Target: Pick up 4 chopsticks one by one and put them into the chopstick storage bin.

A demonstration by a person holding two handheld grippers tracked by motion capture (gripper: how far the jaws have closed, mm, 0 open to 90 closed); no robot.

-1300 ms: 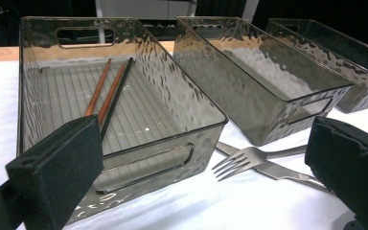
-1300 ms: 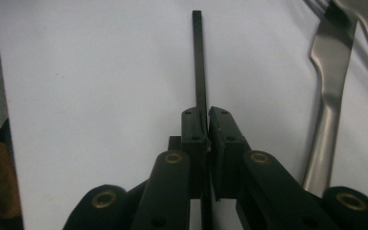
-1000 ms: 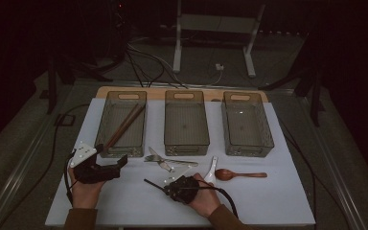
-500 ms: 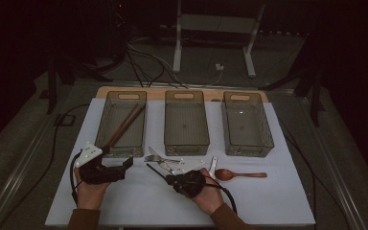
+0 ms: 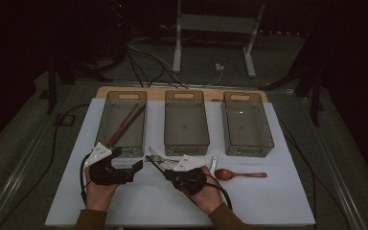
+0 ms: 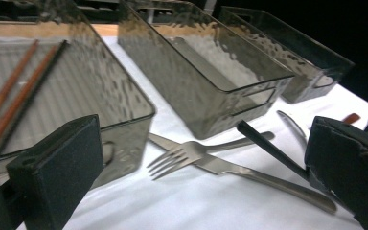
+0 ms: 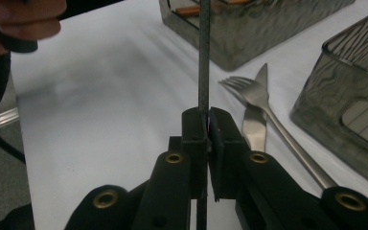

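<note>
The right gripper [image 7: 206, 125] has its jaws pressed together on a thin dark chopstick [image 7: 203, 57], held just above the white mat [image 5: 139, 201] near the fork [image 6: 191, 153] and knife [image 6: 249, 172], in front of the middle bin [image 5: 186, 122]. The left gripper [image 6: 196, 191] stands wide open with nothing between its jaws, near the left bin [image 5: 122, 122] that holds wooden chopsticks [image 5: 124, 125]. A wooden spoon [image 5: 239, 174] lies to the right.

We see the high view dim, its surroundings nearly black, while the white rectangular tabletop [image 5: 278, 201] catches soft overhead light. Closer up, the clear ribbed plastic bins [image 6: 206, 72] show glare, and near foreground edges blur.
</note>
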